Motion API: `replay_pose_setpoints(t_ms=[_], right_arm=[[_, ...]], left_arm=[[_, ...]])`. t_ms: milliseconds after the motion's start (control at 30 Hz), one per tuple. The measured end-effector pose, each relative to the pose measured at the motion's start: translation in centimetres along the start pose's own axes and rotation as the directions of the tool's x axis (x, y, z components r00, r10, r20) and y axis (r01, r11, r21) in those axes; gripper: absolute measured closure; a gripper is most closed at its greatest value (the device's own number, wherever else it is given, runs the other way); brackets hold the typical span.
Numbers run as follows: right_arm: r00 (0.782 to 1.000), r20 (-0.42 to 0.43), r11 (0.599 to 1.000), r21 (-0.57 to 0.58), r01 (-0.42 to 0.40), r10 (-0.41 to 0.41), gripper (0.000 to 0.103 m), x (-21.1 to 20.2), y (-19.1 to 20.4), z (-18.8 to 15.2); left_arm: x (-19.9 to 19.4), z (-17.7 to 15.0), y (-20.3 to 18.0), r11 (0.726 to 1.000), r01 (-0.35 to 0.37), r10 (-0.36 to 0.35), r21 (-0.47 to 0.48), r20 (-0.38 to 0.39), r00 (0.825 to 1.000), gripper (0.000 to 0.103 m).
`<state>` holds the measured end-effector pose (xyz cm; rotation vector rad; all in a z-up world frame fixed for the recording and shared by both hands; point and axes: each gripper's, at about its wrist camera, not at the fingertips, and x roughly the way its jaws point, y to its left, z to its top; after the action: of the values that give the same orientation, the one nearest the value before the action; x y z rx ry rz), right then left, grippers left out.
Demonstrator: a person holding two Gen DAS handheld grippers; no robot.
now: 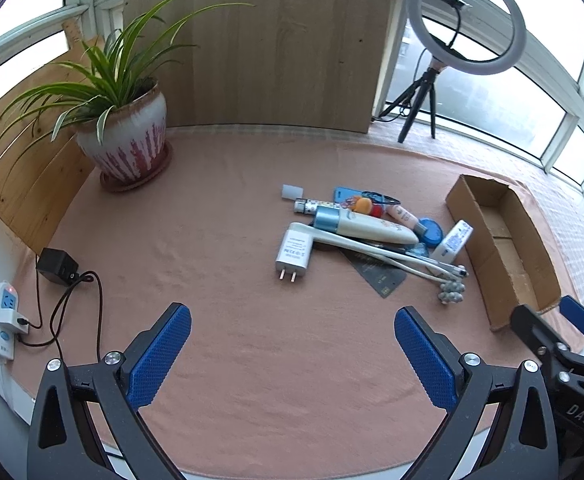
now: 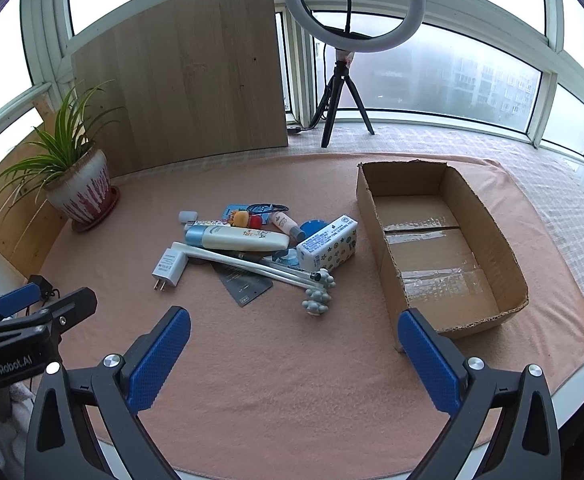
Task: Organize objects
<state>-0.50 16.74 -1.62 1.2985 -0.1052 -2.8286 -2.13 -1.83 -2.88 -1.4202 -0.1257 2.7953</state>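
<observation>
A pile of small items lies mid-table on the pink cloth: a white charger plug (image 1: 294, 254) (image 2: 169, 265), a cream tube with a blue cap (image 1: 366, 226) (image 2: 237, 239), a white carton (image 2: 328, 244) (image 1: 454, 241), a grey knobbed massager (image 2: 318, 292) (image 1: 450, 292) and a dark card (image 2: 243, 282). An open cardboard box (image 2: 440, 248) (image 1: 504, 240), with nothing inside, stands right of the pile. My left gripper (image 1: 292, 350) is open, well short of the pile. My right gripper (image 2: 294, 352) is open too, near the box's front corner, holding nothing.
A potted plant (image 1: 125, 136) (image 2: 77, 184) stands at the back left. A wooden board (image 1: 259, 44) leans against the window, and a ring light on a tripod (image 1: 468, 20) (image 2: 352, 4) is beside it. A power strip (image 1: 3, 320) and black adapter (image 1: 57, 266) sit at the left edge.
</observation>
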Motion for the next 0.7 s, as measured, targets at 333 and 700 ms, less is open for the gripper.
replay_pose_setpoints(t_ms=[333,700], right_arm=[[1.000,0.003,0.999,-0.042,-0.012,0.012,0.001,1.2,0.0,0.4],[0.993,-0.078,0.993,-0.076,-0.094,0.089,0.028,5.6,0.1,3.6]], left_arm=[[2.2,0.4,1.7,0.999,-0.032,0.032,-0.014,-0.018,0.999,0.000],[4.9,1.0,2.5,0.998,-0.053,0.052,-0.017,-0.022,0.998,0.000]])
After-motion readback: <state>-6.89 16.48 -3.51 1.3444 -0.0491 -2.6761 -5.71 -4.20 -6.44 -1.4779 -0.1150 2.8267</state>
